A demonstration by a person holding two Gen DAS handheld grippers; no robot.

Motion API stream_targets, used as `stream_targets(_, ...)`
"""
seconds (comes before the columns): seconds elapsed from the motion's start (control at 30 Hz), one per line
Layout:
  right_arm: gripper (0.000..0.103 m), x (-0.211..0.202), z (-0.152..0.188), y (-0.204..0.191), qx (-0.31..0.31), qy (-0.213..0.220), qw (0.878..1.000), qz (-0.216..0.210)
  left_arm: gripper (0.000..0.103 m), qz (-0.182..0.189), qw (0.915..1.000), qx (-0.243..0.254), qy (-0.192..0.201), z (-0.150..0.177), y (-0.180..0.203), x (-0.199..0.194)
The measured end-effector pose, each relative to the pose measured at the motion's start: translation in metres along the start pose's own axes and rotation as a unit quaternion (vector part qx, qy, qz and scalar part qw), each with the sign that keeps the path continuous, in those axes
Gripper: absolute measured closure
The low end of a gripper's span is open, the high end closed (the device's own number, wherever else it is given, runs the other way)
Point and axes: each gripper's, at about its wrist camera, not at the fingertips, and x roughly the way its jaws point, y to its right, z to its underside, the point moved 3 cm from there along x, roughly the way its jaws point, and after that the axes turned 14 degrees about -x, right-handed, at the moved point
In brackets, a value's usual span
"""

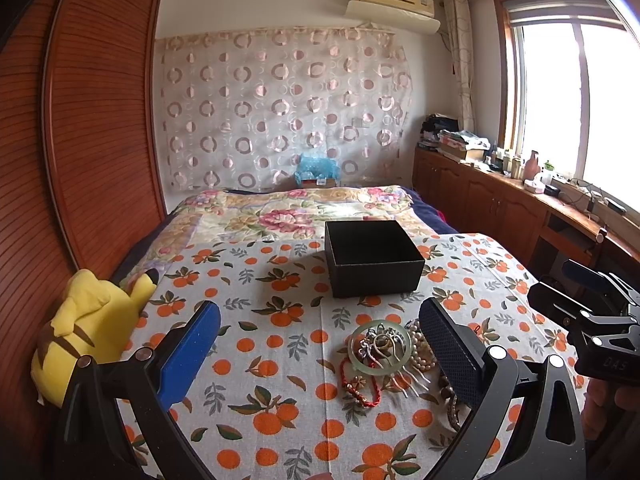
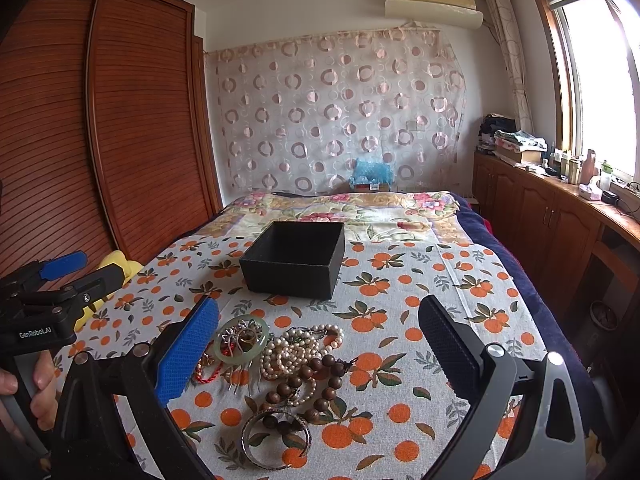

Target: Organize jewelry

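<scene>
I see a bedroom: bed (image 1: pixel 304 216) with floral quilt, orange-print cloth (image 1: pixel 280 360) in front. Wooden louvered wardrobe (image 1: pixel 92 140) on my left. Circle-patterned curtain (image 1: pixel 280 108) on back wall, air conditioner (image 1: pixel 394 4) above. Bright window (image 1: pixel 580 100) on my right over cluttered wooden cabinets (image 1: pixel 500 200).

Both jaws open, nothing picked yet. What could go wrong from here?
1. The pearl strands, wooden beads and hair comb lie in one overlapping heap; lifting one will likely drag the others.
2. The jade bangle is smooth and may slip.
3. The black box sits on soft bedding and may shift if bumped.
</scene>
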Motion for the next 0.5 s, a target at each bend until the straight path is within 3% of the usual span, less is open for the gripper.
stream_targets(0.5,0.003,-0.0006,-0.0005,-0.0008,0.0,0.001,1.0,-0.001,0.006,0.001,1.0,-0.001,0.001,0.0,-0.0004,-0.0002)
